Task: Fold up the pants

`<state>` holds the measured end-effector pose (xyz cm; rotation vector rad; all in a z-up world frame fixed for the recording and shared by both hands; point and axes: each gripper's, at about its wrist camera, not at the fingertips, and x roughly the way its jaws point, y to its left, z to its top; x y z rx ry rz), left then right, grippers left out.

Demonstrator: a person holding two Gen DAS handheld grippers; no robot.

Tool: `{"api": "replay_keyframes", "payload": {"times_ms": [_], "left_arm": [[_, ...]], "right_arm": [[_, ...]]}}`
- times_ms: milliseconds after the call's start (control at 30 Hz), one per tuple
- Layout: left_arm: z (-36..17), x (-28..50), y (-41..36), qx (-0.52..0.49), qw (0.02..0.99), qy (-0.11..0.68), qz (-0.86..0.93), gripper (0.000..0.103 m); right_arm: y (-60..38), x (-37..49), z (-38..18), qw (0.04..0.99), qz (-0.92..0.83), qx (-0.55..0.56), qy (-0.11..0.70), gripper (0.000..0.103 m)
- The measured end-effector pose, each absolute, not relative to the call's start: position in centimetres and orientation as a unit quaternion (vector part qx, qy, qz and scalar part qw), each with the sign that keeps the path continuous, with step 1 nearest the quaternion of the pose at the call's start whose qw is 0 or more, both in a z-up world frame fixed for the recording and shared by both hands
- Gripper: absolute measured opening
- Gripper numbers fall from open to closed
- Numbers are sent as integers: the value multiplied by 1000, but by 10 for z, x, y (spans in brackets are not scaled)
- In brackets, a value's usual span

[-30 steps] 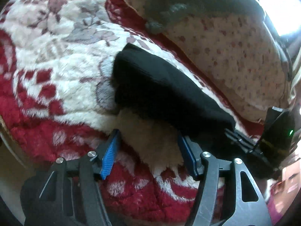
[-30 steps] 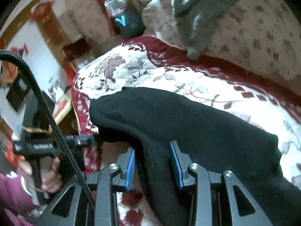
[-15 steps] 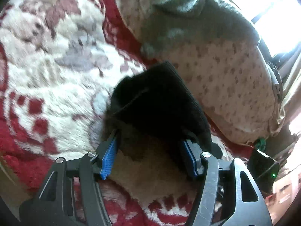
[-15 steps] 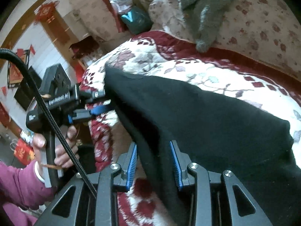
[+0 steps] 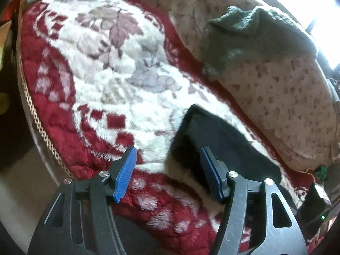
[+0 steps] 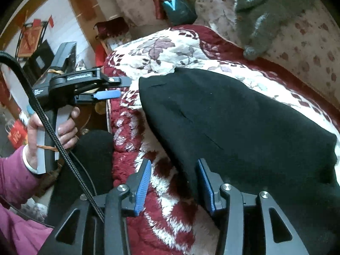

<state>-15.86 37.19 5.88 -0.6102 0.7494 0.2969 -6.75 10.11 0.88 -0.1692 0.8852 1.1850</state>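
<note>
The black pants [image 6: 233, 123] lie folded on a red and white floral blanket [image 6: 170, 51]. In the left wrist view the pants [image 5: 223, 146] lie to the right of the fingers, and my left gripper [image 5: 167, 172] is open and empty just off their near corner. It also shows in the right wrist view [image 6: 119, 88], to the left of the pants and apart from them. My right gripper [image 6: 174, 189] is open at the pants' near edge, with its right pad touching the fabric and nothing clamped.
A grey knitted garment [image 5: 250, 36] lies on a beige flowered cushion [image 5: 286, 97] behind the blanket. The blanket's corded left edge [image 5: 36, 123] drops to the floor. A teal bag [image 6: 176, 8] and furniture stand at the back left.
Both grippers have let go of the pants and opened wide. The pants have dropped flat onto the blanket. My left gripper has drawn back to the left, off the fabric.
</note>
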Motion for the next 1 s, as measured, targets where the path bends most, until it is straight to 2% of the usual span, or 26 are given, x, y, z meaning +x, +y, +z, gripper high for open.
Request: {"api": "replay_keyframes", "payload": {"times_ms": [100, 200, 400, 500, 567, 700, 800, 1000], "left_arm": [[73, -157, 357, -271, 889, 346, 128, 61], [79, -144, 337, -249, 898, 347, 102, 61], [63, -108, 287, -221, 896, 383, 52, 61], [49, -99, 274, -203, 885, 414, 67, 61], [40, -100, 273, -197, 879, 426, 84, 61], [36, -108, 271, -190, 883, 421, 83, 61], [34, -106, 261, -161, 886, 425, 97, 61], [49, -107, 240, -150, 886, 428, 92, 61]], "right_arm": [[75, -55, 18, 738, 534, -22, 413, 44], [35, -37, 32, 783, 480, 8, 395, 44], [-22, 30, 31, 811, 394, 92, 423, 43], [-15, 57, 15, 784, 410, 134, 446, 28], [0, 66, 5, 776, 412, 124, 461, 12], [5, 69, 8, 806, 380, 97, 443, 12], [8, 71, -7, 805, 360, 89, 464, 12], [-30, 47, 27, 805, 386, 141, 428, 26]]}}
